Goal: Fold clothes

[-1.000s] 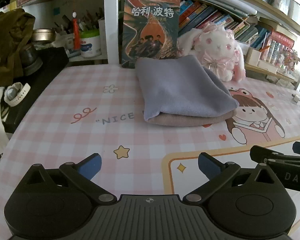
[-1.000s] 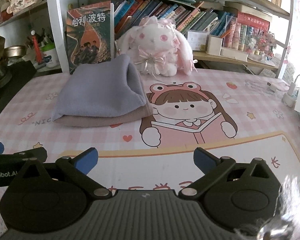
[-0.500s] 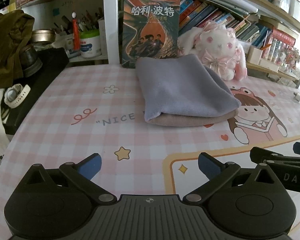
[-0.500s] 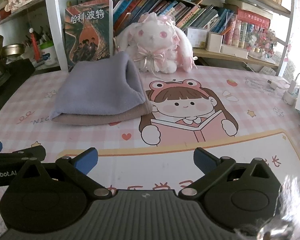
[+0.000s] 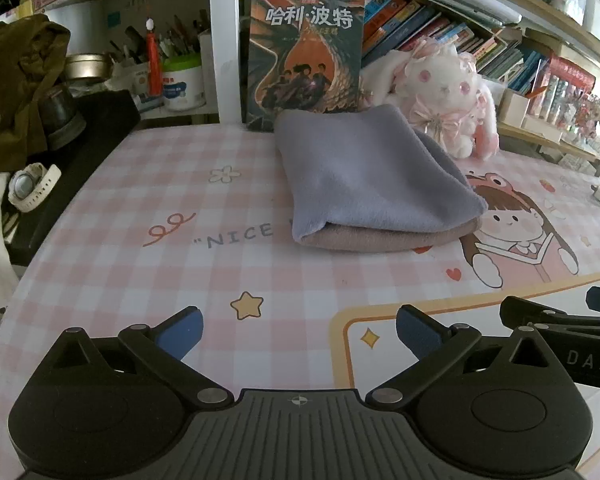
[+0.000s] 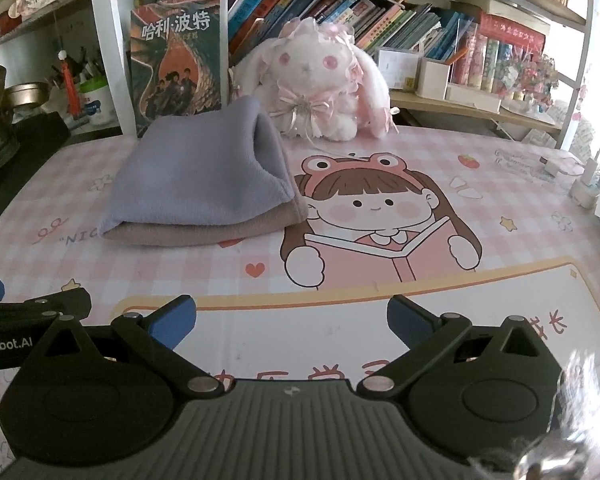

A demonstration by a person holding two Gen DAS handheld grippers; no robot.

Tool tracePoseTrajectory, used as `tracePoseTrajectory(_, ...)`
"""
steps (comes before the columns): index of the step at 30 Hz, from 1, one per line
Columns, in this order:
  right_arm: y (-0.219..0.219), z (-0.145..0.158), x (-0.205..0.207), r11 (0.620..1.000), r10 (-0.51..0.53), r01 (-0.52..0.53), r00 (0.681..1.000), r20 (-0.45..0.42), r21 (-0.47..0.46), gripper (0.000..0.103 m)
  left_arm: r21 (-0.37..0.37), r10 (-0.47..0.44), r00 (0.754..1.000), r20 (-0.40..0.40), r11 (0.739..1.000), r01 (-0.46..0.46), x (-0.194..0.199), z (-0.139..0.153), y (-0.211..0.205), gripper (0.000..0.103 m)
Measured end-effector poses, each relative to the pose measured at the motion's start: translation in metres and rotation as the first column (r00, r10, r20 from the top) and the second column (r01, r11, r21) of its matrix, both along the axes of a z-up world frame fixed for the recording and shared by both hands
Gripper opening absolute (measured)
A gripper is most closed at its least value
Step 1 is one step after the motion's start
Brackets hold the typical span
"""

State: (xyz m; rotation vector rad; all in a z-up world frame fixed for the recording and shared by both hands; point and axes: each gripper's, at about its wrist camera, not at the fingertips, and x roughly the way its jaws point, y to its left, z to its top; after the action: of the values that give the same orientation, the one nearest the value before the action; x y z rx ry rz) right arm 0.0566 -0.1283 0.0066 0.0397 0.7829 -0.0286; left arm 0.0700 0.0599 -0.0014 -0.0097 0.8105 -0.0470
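The folded purple cloth [image 5: 364,172] lies on a folded tan cloth [image 5: 380,236] near the back edge of the tabletop [image 5: 140,280]. Left gripper [image 5: 299,330] and right gripper [image 6: 291,318] sit at the front edge, jaws wide apart, holding nothing. A book [image 5: 306,52] and a toy bunny [image 6: 320,80] stand behind the cloths. Nothing blocks the way. Nothing has moved since before.

We see a counter [image 6: 420,168] under a pink checked cover printed with a cartoon girl reading. Behind the counter stands a white shelving unit [image 6: 100,40], its long shelf [image 6: 472,110] packed with leaning books [image 6: 340,12]. A large dark book [image 5: 306,52] stands upright against the unit's post. Left of the counter lies a black surface [image 5: 80,160]. Bright daylight washes in past the counter's right end.
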Motion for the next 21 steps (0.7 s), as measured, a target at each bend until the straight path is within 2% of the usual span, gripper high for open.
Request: tracePoseTrajectory(21, 0.001, -0.0016, 0.0036, 1.0, 0.007, -0.007, 1.0, -0.007, 0.002, 0.103, 0.003, 0.01, 1.0, -0.006, 1.0, -0.01, 0.0021, -0.0027, 0.0021, 0.103)
